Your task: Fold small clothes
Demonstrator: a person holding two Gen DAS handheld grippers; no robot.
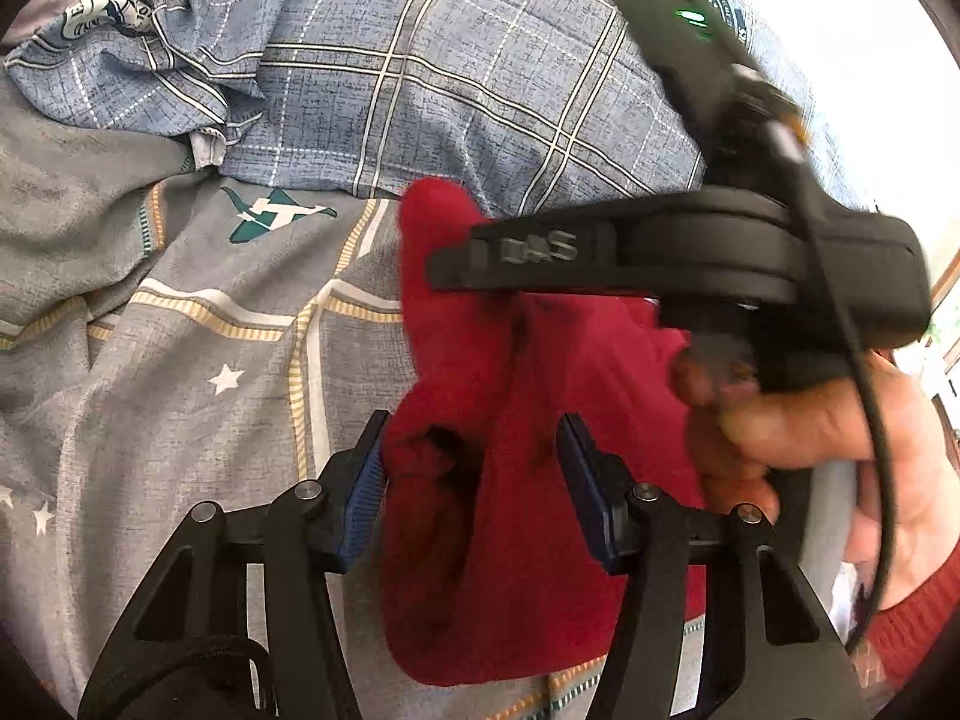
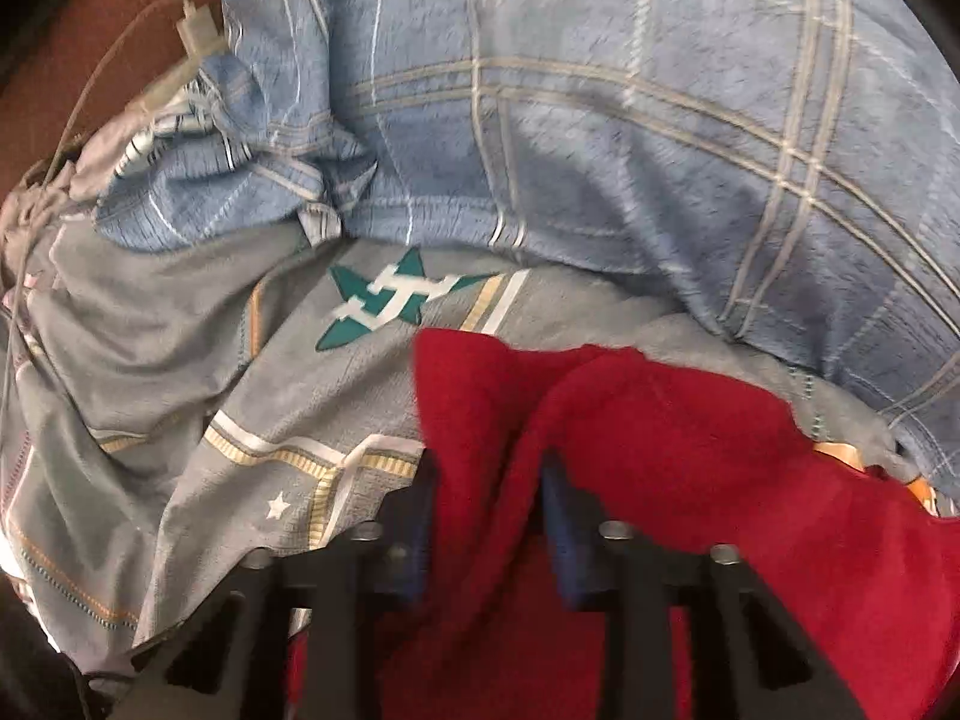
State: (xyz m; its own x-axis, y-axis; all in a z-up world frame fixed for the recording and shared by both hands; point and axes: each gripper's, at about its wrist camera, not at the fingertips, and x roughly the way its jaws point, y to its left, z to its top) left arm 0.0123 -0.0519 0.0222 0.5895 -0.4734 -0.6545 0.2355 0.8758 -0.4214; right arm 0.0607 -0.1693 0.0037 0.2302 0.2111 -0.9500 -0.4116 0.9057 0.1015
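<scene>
A small red knitted garment (image 1: pixel 516 480) lies bunched on a grey patterned bedsheet (image 1: pixel 198 360). My left gripper (image 1: pixel 471 462) is open, its blue-padded fingers on either side of a fold of the red cloth. In the left wrist view the right gripper's black body (image 1: pixel 690 258) crosses above the garment, held by a hand (image 1: pixel 804 420). In the right wrist view my right gripper (image 2: pixel 489 492) stands with its jaws apart around a raised fold of the red garment (image 2: pixel 690 450). The frame is blurred, so I cannot tell whether it grips the cloth.
A blue checked quilt (image 1: pixel 450 72) is heaped behind the garment; it also fills the top of the right wrist view (image 2: pixel 600 120). A white cable with a plug (image 2: pixel 192 30) lies at the far left. A green star logo (image 2: pixel 390 300) marks the sheet.
</scene>
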